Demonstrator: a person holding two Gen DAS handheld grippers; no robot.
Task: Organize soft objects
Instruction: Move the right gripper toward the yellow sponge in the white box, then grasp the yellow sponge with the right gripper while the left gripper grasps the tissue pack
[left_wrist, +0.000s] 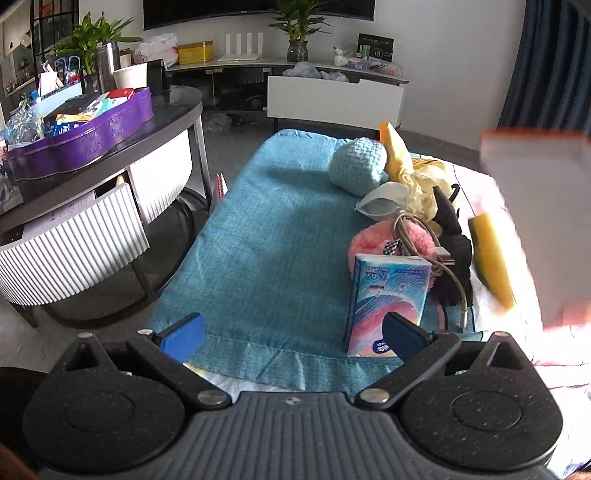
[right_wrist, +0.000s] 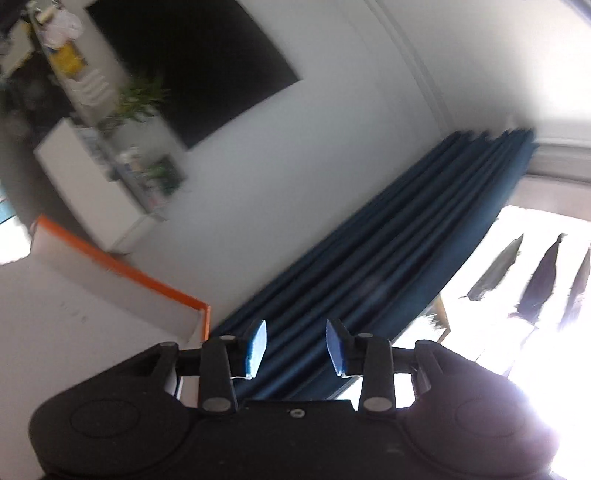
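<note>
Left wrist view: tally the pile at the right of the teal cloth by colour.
Light blue: 1, knitted cushion
Yellow: 2, yellow cloth, blurred yellow block
Cream: 1, ruffled piece
White: 1, pouch
Pink: 1, fluffy piece
Black: 1, plush piece
Grey: 1, cable
Multicoloured: 1, tissue pack
Total: 9

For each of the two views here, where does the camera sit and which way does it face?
Left wrist: on the left tool, angled down at the blue cloth with the tissue pack and soft items; its open blue pads show.
Right wrist: on the right tool, tilted, facing wall and dark blue curtain; pads apart, nothing between.
Shared: the orange-edged white box, curtain, black screen.
</note>
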